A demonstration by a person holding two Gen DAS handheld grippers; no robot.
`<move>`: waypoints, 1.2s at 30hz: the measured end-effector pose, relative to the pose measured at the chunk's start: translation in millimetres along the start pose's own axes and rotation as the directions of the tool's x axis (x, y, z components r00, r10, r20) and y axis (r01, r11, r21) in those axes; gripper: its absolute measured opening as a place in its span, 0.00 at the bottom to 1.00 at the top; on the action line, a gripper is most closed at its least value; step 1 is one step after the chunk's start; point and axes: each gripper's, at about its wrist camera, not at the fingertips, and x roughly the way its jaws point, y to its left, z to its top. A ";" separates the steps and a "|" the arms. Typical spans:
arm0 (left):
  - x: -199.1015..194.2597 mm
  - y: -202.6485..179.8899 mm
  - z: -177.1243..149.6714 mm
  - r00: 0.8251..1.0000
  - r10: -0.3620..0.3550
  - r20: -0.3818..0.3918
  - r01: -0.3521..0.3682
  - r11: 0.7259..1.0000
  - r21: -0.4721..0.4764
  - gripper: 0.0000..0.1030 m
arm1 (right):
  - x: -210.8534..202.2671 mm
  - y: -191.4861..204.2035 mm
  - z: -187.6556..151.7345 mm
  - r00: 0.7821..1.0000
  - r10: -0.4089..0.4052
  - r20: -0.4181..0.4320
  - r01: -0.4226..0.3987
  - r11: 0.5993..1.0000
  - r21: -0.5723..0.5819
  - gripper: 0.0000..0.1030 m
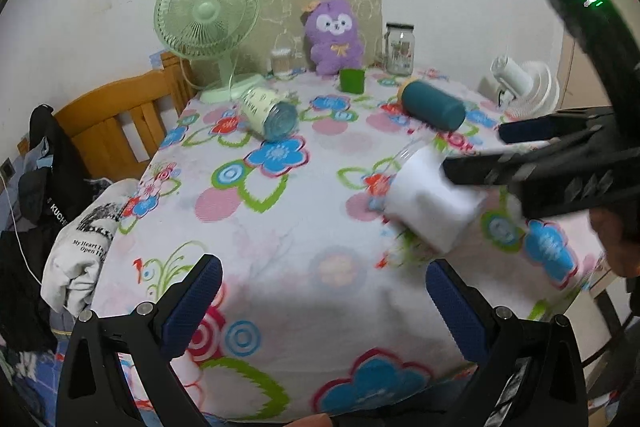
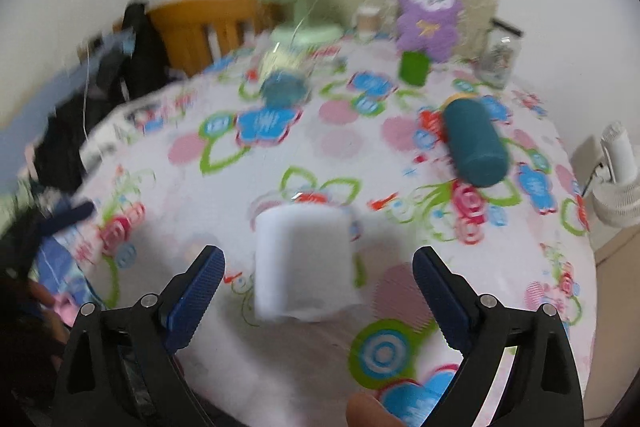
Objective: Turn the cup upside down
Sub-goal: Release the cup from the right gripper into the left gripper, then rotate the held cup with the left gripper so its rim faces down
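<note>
A white cup [image 2: 304,263] with a clear glass rim lies on its side on the flowered tablecloth [image 2: 320,155], its rim pointing away. My right gripper [image 2: 318,283] is open, its blue pads on either side of the cup without touching it. In the left wrist view the cup [image 1: 432,203] lies at the right, with the right gripper [image 1: 476,155] reaching over it from the right. My left gripper [image 1: 324,287] is open and empty above the near part of the table, left of the cup.
A teal bottle [image 1: 434,105] and a glass jar [image 1: 272,115] lie on their sides farther back. A green cup [image 1: 352,79], a purple plush [image 1: 334,37], a green fan [image 1: 208,23] and a jar [image 1: 399,47] stand along the wall. A wooden chair [image 1: 120,115] with clothes stands left.
</note>
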 end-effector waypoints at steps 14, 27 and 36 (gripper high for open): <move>41.1 -88.1 16.7 0.998 -0.016 0.053 0.022 0.993 -0.112 1.00 | -81.6 -148.8 -52.4 0.981 -0.135 0.140 0.084 0.943 0.322 0.97; 82.4 -95.7 19.9 0.997 0.054 -0.046 -0.061 0.985 -0.161 0.74 | -65.7 -191.3 -82.3 0.988 -0.090 0.126 0.032 0.915 0.403 0.97; 60.2 -81.4 36.6 0.998 0.046 -0.051 -0.054 0.987 -0.151 0.73 | -57.2 -178.7 -76.9 0.990 -0.060 0.124 0.009 0.927 0.374 0.97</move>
